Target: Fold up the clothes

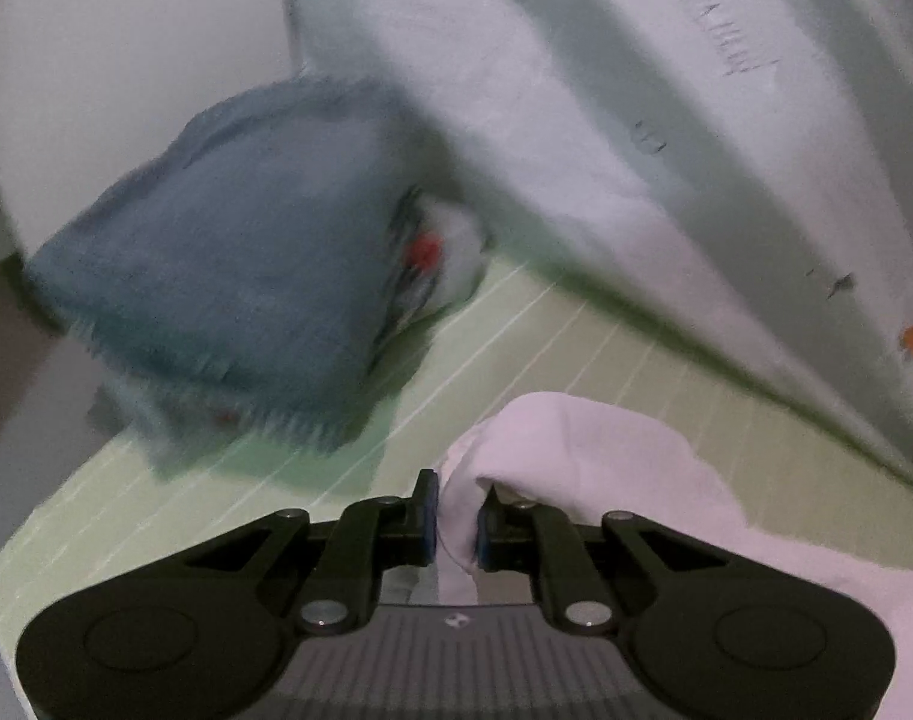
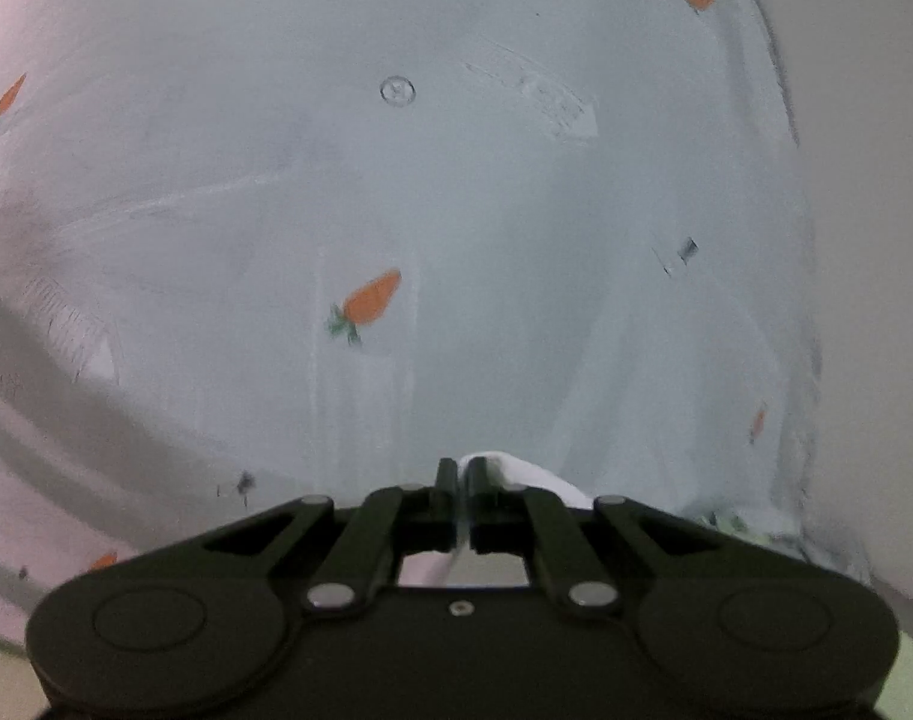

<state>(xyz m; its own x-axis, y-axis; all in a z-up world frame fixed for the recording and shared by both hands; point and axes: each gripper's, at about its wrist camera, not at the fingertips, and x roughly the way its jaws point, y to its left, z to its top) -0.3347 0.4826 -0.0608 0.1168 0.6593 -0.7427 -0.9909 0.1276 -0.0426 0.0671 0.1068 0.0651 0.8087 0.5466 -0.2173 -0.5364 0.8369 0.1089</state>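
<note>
**White carrot cloth lifted up, folding only just begun**

The white cloth with little orange carrots [image 2: 456, 192] is up in the air, spread wide like a sheet. In the right wrist view it fills almost everything ahead. In the left wrist view it hangs on the right side, slanting down over the green striped table [image 1: 516, 348].

The left tongs [image 1: 457, 525] are clenched on a bunched bit of the white cloth's edge, near the camera. The right tongs [image 2: 461, 483] are squeezed tight too, with a thin fold of the same white cloth pinched between them.

Far to the left on the table lies a blue fuzzy cloth [image 1: 228, 276], in a loose heap, with something red and white poking out beside it. It looks blurry, so I cannot tell if it is folded.

I think the job is near its start. The carrot cloth is only held up, with no neat fold seen yet. It must be laid flat, then folded.
</note>
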